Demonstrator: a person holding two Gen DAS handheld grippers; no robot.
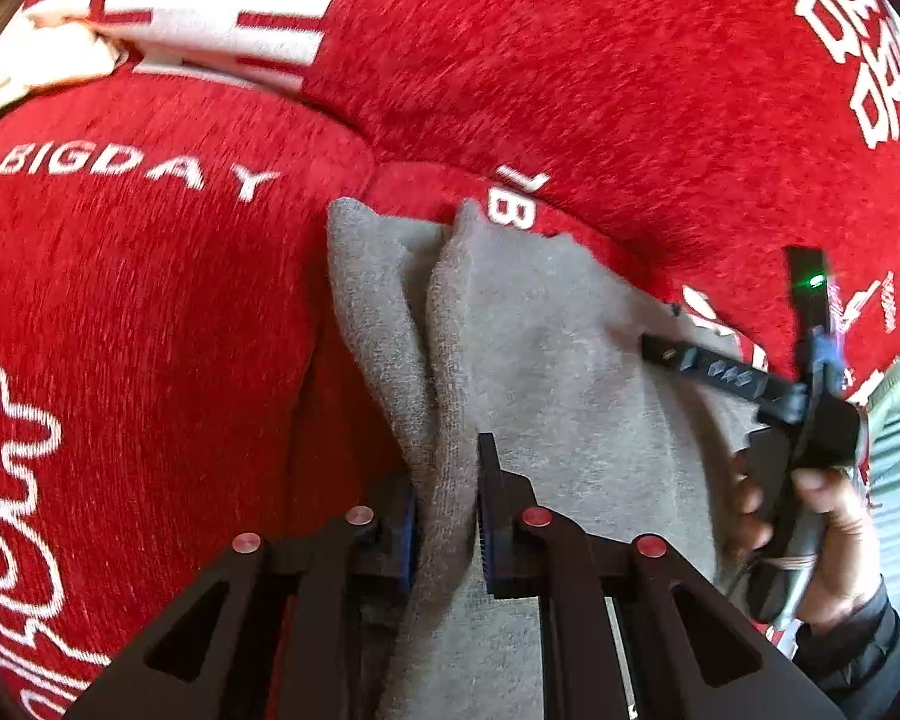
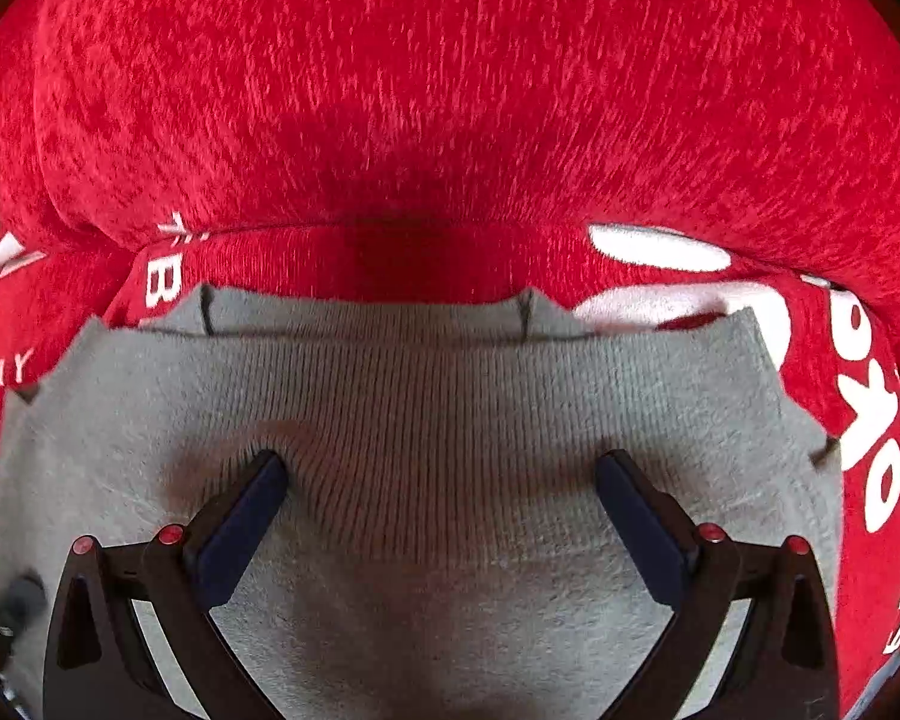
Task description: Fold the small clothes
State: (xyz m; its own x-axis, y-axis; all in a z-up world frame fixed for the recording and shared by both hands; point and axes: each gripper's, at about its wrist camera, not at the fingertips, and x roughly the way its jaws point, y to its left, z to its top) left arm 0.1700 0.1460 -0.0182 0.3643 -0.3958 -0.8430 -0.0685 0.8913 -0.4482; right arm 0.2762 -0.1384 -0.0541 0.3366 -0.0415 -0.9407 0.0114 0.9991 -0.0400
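A small grey knit garment (image 1: 546, 360) lies on a red sofa cover (image 1: 150, 300). My left gripper (image 1: 447, 516) is shut on a raised fold of the grey garment at its left edge. My right gripper (image 2: 441, 480) is open, its fingers (image 2: 252, 504) spread wide and pressing down on the garment (image 2: 438, 420) near its ribbed band. In the left wrist view the right gripper (image 1: 720, 366) shows at the right, held by a hand (image 1: 834, 528).
The red sofa cover (image 2: 450, 90) with white lettering covers the seat and the backrest behind the garment. A white and red patterned cloth (image 1: 210, 6) lies at the upper left on the backrest.
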